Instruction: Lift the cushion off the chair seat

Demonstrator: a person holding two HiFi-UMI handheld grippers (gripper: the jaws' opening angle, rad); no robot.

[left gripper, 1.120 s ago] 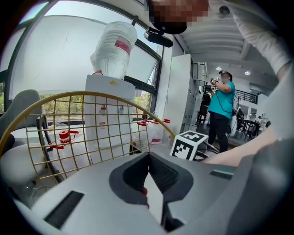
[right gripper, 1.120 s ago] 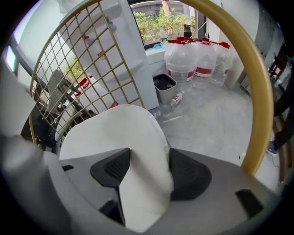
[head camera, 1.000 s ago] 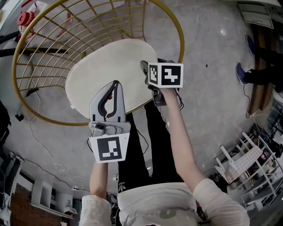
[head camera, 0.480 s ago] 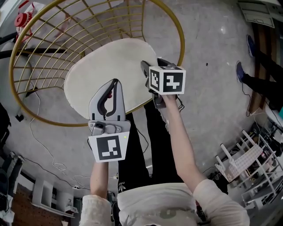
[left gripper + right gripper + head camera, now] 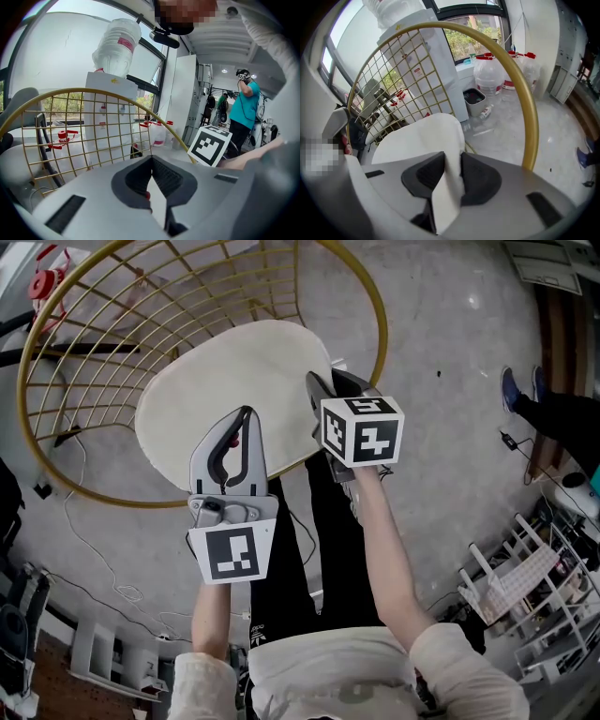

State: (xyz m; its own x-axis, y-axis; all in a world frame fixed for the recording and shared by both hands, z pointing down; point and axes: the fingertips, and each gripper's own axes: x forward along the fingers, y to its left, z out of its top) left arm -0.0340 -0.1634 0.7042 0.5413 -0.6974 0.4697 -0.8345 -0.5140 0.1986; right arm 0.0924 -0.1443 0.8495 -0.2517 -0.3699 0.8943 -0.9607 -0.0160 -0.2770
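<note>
- The right gripper [image 5: 451, 157] has its jaws closing, with the near right edge of the cushion [image 5: 421, 136] pinched between the pads. The fabric folds up where they press on it.
- The left gripper [image 5: 151, 159] has its jaw tips together with nothing held. Through the gap behind the tips only a pale sliver of cushion shows.
- There are two grippers, and each carries one black-and-white marker cube [image 5: 363, 430].
- There is one cushion, cream and oval. It lies on the seat of the chair [image 5: 382, 310] and covers most of it, with its right front edge at the chair's front rim.
- There is one chair, a round gold wire basket. Its lattice back rises behind the cushion, and its thick hoop arches over the cushion's right side.
- The person's own legs [image 5: 309, 540], in black trousers, stand just in front of the chair.
- Behind the chair stands one white water dispenser [image 5: 110, 108] with an upturned bottle [image 5: 117, 44] on top.
- Beside the dispenser, beyond the hoop, stand at least two red-capped water jugs [image 5: 490, 75] and one small dark bin [image 5: 474, 97].
- One cable [image 5: 94, 559] trails over the grey floor to the left of the chair.
- One person in a teal shirt [image 5: 243, 108] stands well off to the chair's right.
</note>
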